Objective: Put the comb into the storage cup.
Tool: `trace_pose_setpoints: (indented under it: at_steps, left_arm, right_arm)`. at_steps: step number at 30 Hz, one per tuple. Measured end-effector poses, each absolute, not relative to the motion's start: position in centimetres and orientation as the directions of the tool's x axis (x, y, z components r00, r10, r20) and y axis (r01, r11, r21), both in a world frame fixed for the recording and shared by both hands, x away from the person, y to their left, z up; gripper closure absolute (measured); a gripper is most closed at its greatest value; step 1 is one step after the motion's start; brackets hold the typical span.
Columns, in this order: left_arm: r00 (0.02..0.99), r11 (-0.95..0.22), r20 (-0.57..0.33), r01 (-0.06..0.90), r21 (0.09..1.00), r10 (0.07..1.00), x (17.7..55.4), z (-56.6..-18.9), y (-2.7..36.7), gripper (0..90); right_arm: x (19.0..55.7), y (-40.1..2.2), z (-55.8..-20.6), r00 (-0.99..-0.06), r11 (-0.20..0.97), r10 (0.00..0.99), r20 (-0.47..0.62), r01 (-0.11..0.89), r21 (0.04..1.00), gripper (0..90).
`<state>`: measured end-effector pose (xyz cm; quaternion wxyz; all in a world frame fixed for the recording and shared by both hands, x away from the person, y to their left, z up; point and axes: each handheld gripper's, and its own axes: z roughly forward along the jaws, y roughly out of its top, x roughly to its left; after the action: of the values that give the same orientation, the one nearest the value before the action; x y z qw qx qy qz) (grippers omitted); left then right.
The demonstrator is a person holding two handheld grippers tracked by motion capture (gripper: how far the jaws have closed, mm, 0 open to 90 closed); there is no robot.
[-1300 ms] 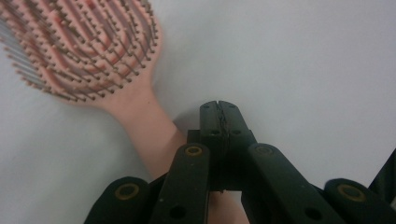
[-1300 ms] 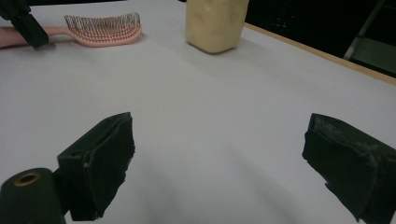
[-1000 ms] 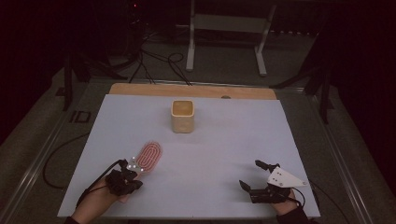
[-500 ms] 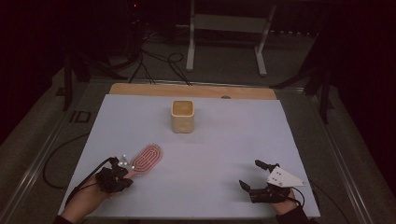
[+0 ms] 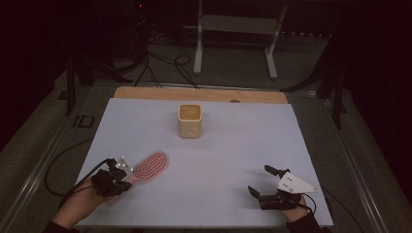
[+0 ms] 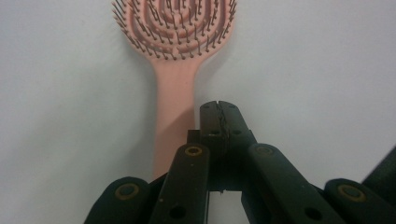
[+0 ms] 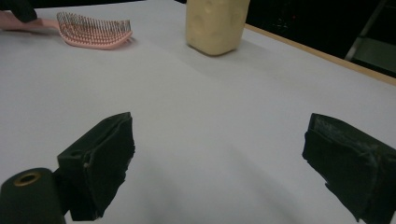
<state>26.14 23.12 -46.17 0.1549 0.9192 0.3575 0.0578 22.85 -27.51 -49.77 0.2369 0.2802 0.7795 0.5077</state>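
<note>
A pink hairbrush (image 5: 151,165) lies bristles up on the white table sheet (image 5: 218,160) at the near left. My left gripper (image 5: 124,178) sits at the brush's handle end. In the left gripper view its jaws (image 6: 218,106) are pressed together with nothing between them. There the pink handle (image 6: 170,107) runs just left of and under the jaws, and the bristled head (image 6: 173,25) is ahead. My right gripper (image 5: 262,180) rests at the near right with its jaws wide apart (image 7: 219,158) and bare sheet between them. The brush (image 7: 93,31) also shows in the right gripper view.
A cream square cup (image 5: 190,120) stands upright at the middle back of the sheet, also seen as the cup (image 7: 215,25) in the right gripper view. A wooden strip (image 5: 199,93) borders the far edge. Cables and a metal stand (image 5: 233,29) lie on the dark floor beyond.
My left hand and gripper have slid left, back along the brush handle. The brush has turned slightly. The right gripper has stayed where it was.
</note>
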Motion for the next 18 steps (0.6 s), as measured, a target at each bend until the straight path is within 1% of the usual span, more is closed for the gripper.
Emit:
trace_pose_setpoints:
  at_steps: [10, 13, 18]
  left_arm:
    - [0.737, -0.681, -0.017, 0.634, 0.367, 0.676, 25.9, -43.8, 24.2, 88.8]
    - [0.735, -0.673, -0.020, 0.632, 0.385, 0.678, 25.8, -43.4, 24.4, 87.1]
    - [0.746, -0.683, -0.018, 0.619, 0.388, 0.666, 25.7, -42.8, 24.3, 83.1]
  right_arm:
    - [23.3, -27.0, -49.7, -0.741, 0.334, 0.665, -0.089, 0.189, 0.923, 8.5]
    - [23.2, -27.1, -49.6, -0.740, 0.333, 0.667, -0.093, 0.183, 0.925, 8.5]
    - [23.1, -27.2, -49.6, -0.742, 0.334, 0.664, -0.094, 0.182, 0.925, 8.5]
